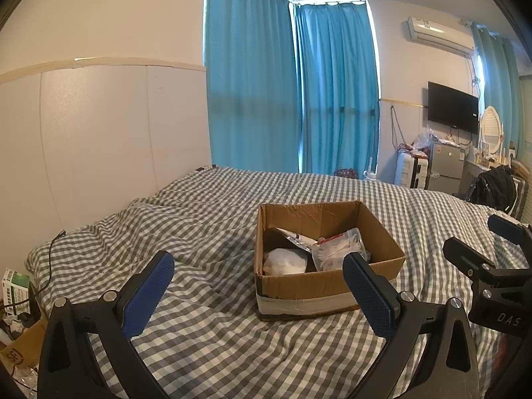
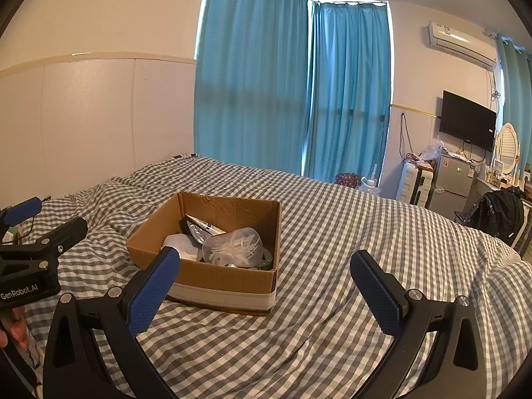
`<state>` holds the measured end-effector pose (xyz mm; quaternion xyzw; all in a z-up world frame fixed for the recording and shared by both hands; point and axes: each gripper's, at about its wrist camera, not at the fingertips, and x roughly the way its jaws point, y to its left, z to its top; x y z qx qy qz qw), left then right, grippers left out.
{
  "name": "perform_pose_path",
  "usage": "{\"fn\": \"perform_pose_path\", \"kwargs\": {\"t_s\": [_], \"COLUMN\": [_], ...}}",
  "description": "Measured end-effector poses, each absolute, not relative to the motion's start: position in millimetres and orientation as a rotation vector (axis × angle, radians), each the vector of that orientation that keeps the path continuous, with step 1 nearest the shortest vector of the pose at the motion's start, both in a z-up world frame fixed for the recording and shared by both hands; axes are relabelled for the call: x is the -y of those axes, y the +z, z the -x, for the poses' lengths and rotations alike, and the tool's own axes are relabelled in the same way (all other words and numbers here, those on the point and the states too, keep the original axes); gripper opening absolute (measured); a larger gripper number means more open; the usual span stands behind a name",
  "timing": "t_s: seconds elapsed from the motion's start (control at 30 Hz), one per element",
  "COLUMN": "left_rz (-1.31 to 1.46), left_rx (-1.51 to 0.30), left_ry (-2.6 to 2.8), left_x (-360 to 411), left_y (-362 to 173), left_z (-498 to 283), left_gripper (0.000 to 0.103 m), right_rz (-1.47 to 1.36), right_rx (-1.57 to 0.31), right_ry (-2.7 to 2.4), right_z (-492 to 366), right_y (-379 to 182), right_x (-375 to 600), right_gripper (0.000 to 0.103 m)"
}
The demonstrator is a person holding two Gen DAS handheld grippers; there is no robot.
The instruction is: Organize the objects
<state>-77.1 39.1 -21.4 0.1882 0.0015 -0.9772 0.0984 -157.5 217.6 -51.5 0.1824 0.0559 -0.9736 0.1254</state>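
**Both grippers empty above a bed, a filled cardboard box ahead.**

Left wrist view: we hold the left gripper [image 1: 257,277] with its blue pads spread wide and nothing between them; the cardboard box [image 1: 327,291] sits on the checked bedspread [image 1: 206,226] at about 1 o'clock, holding a white bundle [image 1: 286,261], a clear bag of white sticks [image 1: 339,249] and a silvery packet [image 1: 299,237]. The right gripper [image 1: 482,236] shows at 3 o'clock, also spread. Right wrist view: we see the right gripper [image 2: 264,274] parted and empty, the cardboard box [image 2: 226,282] at 11 o'clock. No loose item lies on the visible bedspread, so we judge the sorting near done; any further reach should descend from above, clear of the box walls.
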Motion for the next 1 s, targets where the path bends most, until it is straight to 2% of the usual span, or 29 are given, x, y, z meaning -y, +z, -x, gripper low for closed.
{"fn": "perform_pose_path", "kwargs": {"t_s": [1.0], "left_rz": [-0.552], "left_rx": [0.0], "left_ry": [-2.879], "left_x": [-40.8], "left_y": [-24.1], "left_z": [73.4], "left_gripper": [0.103], "right_rz": [-0.539], "right_rx": [-0.17], "right_ry": [-2.831], "right_z": [156.9], "right_y": [-54.3], "right_x": [-215.9], "right_gripper": [0.103]}}
